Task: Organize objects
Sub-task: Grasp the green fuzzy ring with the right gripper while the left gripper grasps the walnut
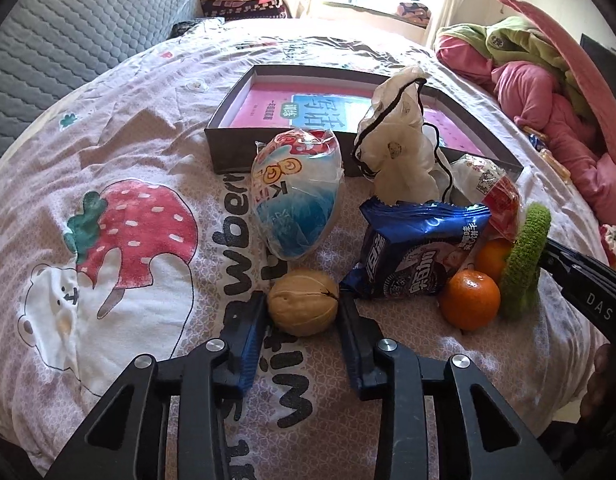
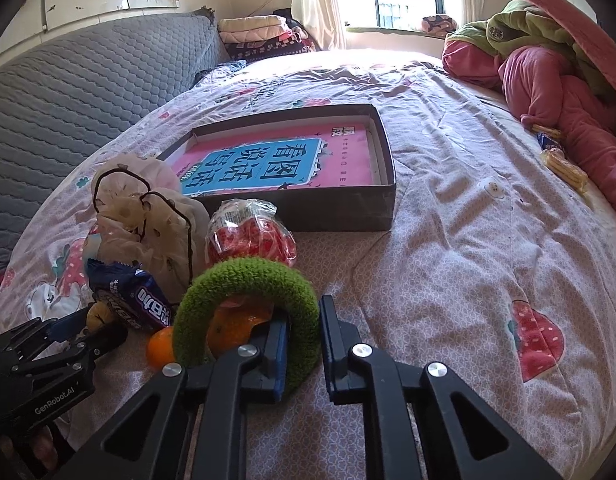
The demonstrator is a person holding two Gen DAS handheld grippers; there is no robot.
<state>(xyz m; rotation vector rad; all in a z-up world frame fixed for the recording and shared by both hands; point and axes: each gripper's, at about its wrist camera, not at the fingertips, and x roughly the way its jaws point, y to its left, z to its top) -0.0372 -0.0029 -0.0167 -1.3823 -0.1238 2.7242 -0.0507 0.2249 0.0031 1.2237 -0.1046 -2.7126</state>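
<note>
A walnut [image 1: 303, 303] lies on the bedsheet between the fingers of my left gripper [image 1: 302, 304]; the jaws touch or nearly touch both its sides. My right gripper [image 2: 304, 332] has its jaws around the side of a green fuzzy ring [image 2: 248, 312], which stands upright; the ring also shows in the left wrist view [image 1: 524, 264]. Two oranges [image 1: 470, 300] [image 1: 494, 258], a blue snack pack [image 1: 420, 256], a blue-and-red wrapped bag [image 1: 298, 200], a white drawstring pouch [image 1: 400, 140] and a red packet [image 2: 250, 236] lie in a cluster before a dark box [image 2: 348, 204].
The dark box [image 1: 232, 136] holds a pink and blue book [image 2: 268, 160]. Pink and green clothes [image 2: 548, 76] are piled at the right. A grey quilted headboard [image 2: 68, 96] stands at the left. Yellow snack packets [image 2: 564, 168] lie near the clothes.
</note>
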